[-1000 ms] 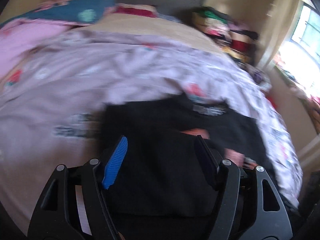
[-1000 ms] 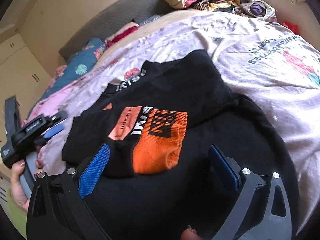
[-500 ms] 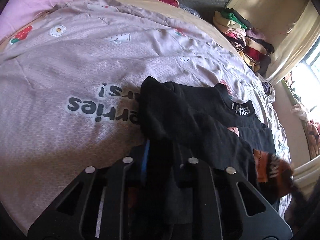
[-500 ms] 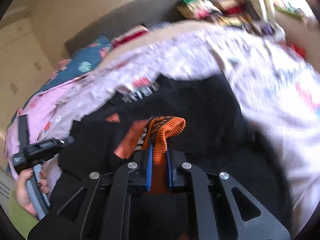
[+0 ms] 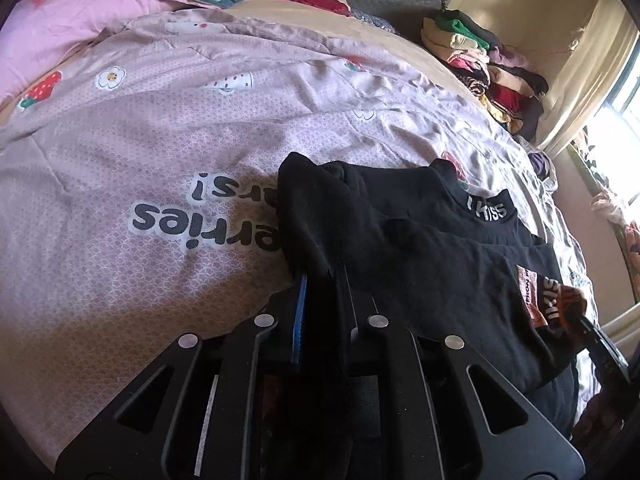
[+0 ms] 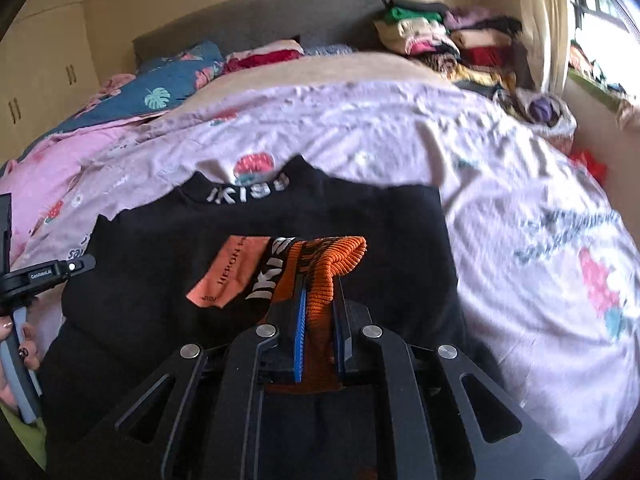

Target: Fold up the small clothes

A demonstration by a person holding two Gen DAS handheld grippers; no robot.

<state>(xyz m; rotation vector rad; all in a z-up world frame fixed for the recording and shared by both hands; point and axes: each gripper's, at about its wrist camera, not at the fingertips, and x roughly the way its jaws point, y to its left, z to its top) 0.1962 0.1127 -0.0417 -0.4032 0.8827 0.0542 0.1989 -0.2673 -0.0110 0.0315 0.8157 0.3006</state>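
Observation:
A black sweatshirt [image 6: 360, 216] with white collar lettering and an orange chest patch lies on the pink bedspread [image 6: 400, 128]. My right gripper [image 6: 320, 292] is shut on its orange ribbed cuff [image 6: 332, 256], lifted over the chest. In the left wrist view my left gripper [image 5: 324, 280] is shut on a bunched fold of the black sweatshirt [image 5: 400, 248] at its left edge. The left gripper [image 6: 52, 272] also shows at the left edge of the right wrist view, with a hand [image 6: 16, 340] on its handle. The orange cuff [image 5: 568, 304] appears at far right of the left wrist view.
A pile of folded clothes [image 6: 452, 40] sits at the bed's far right corner by the curtain. Pillows [image 6: 176, 76] and a grey headboard [image 6: 260, 12] lie beyond. Pink bedspread with black lettering [image 5: 200, 220] spreads left of the sweatshirt.
Both grippers went from open to shut: the right one closed on the orange cuff and lifted it, the left one dropped onto the sweatshirt's left edge and pinched the black cloth.

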